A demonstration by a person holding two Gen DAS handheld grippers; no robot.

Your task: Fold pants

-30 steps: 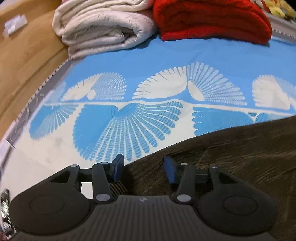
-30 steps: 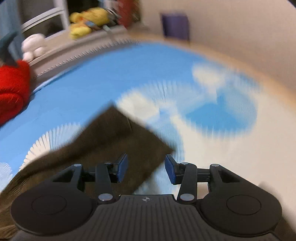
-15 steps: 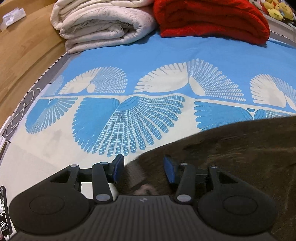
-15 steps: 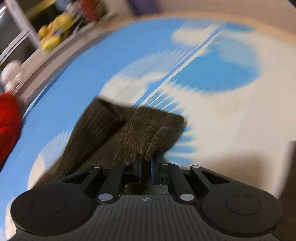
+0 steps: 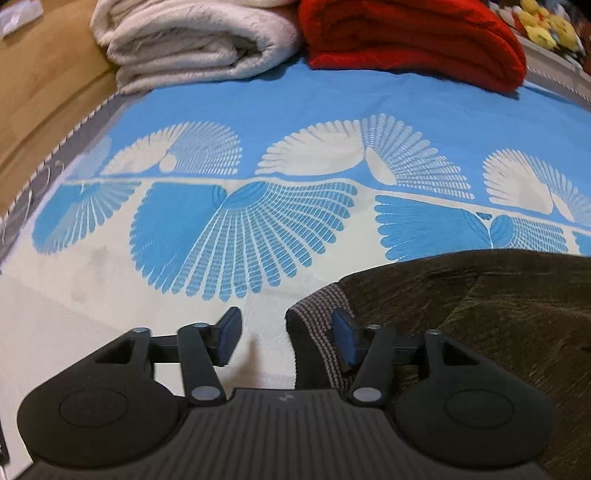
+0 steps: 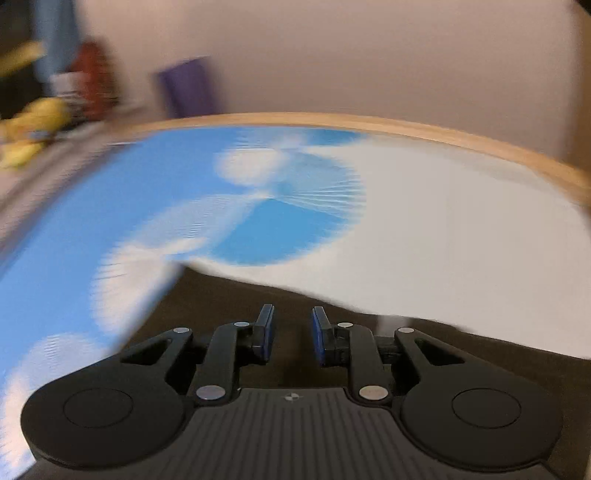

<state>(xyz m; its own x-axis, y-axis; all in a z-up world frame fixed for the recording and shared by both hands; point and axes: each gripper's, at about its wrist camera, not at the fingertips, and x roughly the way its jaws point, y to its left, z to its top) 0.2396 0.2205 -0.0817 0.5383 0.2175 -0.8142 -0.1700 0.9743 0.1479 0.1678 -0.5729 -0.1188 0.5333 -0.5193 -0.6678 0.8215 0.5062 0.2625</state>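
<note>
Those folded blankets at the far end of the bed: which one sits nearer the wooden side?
The cream blanket. It lies at the corner by the wooden frame, while the red blanket sits beside it, farther along toward the yellow toys.

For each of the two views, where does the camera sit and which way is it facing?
Left wrist: behind the left tongs, open, facing across the bedspread to the cream blanket and red blanket; pants at right.
Right wrist: behind the right tongs, open above the pants, facing the wall; blurred.
Shared: pants, bedspread.
</note>
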